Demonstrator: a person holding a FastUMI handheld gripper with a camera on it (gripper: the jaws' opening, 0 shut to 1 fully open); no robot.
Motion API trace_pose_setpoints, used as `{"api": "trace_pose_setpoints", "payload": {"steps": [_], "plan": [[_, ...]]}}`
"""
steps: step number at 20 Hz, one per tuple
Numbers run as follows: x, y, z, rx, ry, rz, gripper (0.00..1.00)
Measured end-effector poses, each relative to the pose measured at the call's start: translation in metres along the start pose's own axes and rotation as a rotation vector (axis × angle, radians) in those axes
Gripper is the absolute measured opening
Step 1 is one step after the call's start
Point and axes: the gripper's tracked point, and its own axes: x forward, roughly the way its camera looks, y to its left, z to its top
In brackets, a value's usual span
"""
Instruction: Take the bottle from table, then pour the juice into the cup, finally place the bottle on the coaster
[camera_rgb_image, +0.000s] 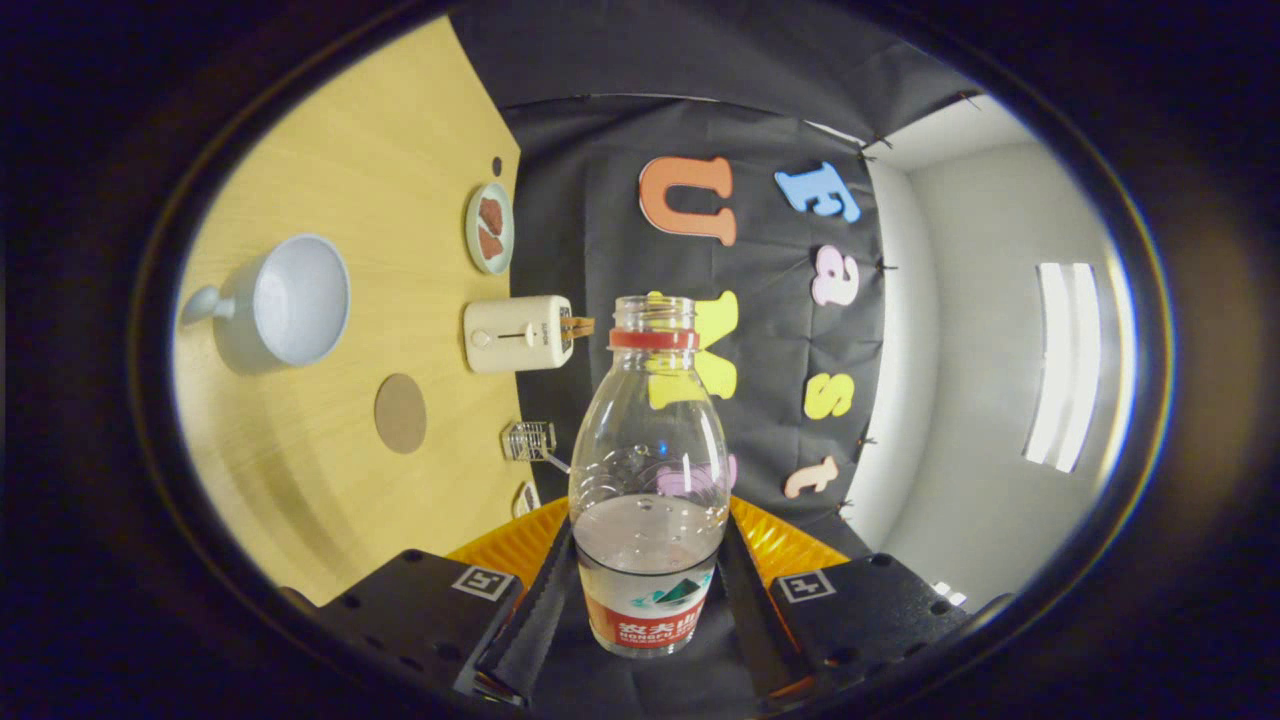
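A pale wooden table (330, 150) runs along one side of the gripper view, rolled sideways, with the booth's black cloth wall beyond it. The gripper (648, 600) is clenched on the bottle (650, 470): both fingers press against its lower body at the label, and it is lifted clear of the table. The bottle is uncapped, clear, and holds liquid in its lower part. On the table lie the cup (290, 300), the round coaster (400, 412) near it, a toaster (520, 333), a small plate (490, 228) and a little wire basket (530, 440).
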Motion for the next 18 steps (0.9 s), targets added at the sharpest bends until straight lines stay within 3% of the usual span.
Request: {"api": "trace_pose_setpoints", "payload": {"steps": [9,18], "plan": [[0.002,-0.008,0.014,0.49,0.018,0.018,0.81],[0.039,0.0,0.023,0.951,0.015,0.118,0.81]]}}
